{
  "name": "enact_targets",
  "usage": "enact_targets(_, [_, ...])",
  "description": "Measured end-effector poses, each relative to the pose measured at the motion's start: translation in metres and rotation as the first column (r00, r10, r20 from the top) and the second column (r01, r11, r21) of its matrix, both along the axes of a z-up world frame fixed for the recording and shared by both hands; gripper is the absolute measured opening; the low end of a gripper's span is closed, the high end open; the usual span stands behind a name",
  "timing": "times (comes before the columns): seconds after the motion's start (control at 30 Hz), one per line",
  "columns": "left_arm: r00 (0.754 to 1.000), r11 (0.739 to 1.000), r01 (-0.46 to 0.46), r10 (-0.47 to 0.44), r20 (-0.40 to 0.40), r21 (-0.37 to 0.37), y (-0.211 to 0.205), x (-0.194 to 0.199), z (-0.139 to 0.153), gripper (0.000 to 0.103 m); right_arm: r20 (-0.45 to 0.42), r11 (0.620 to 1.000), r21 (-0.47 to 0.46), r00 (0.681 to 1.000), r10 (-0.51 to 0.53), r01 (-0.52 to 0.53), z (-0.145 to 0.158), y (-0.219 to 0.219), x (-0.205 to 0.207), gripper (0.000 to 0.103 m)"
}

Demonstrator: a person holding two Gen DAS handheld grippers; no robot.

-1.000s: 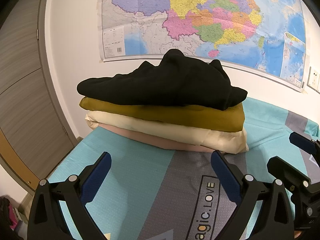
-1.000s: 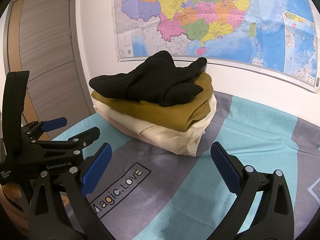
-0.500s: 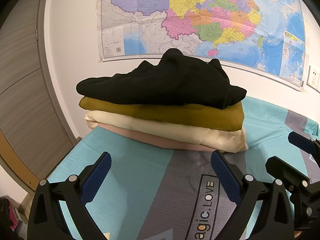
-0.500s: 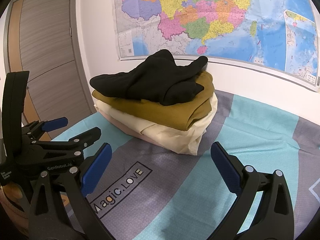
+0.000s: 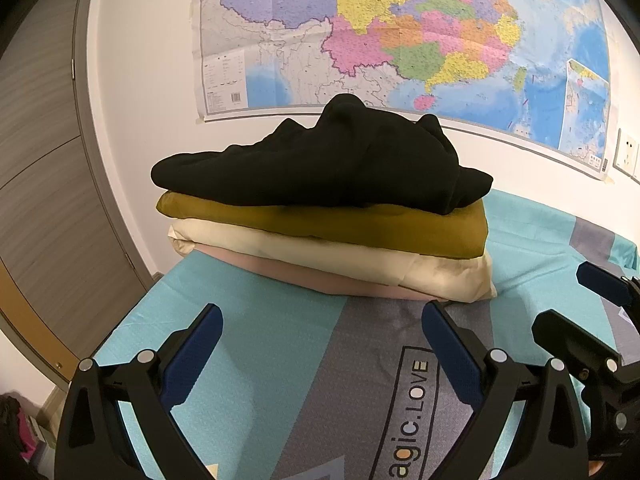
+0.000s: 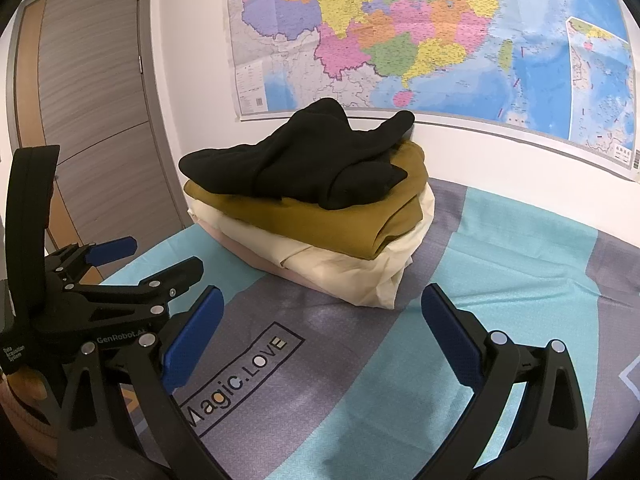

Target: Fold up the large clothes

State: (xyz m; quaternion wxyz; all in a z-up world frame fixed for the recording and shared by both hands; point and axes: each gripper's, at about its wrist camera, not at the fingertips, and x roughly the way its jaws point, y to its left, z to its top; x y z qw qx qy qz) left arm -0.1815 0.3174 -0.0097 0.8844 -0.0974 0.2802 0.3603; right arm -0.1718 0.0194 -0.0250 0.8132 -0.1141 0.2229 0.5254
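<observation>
Currently both tools idle above the teal-and-grey sheet; left tool has its blue-padded fingers spread wide apart, nothing between them; right tool the same, fingers apart and empty; right tool sits just to the right of the left one, its black frame and one blue pad visible at the right edge of the left wrist view; left tool shows likewise at the left edge of the right wrist view. Stack of folded clothes lies straight ahead of both tools, apart from the fingertips, up against the white wall; top to bottom: black garment, loosely bunched; mustard piece; cream piece; pink piece resting on the sheet. "Magic.LOVE" print on the grey band just beyond the right tool's left finger. Wall map hangs above the stack; wooden door off to the left of both tools.
</observation>
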Motion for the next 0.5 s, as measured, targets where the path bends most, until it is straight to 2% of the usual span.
enact_targets(0.5, [1.0,1.0,0.004,-0.004,-0.006,0.003,-0.0011,0.0012,-0.0003,0.096,-0.006,1.0,0.0,1.0,-0.002,0.002,-0.0001,-0.0008,0.0016,0.097])
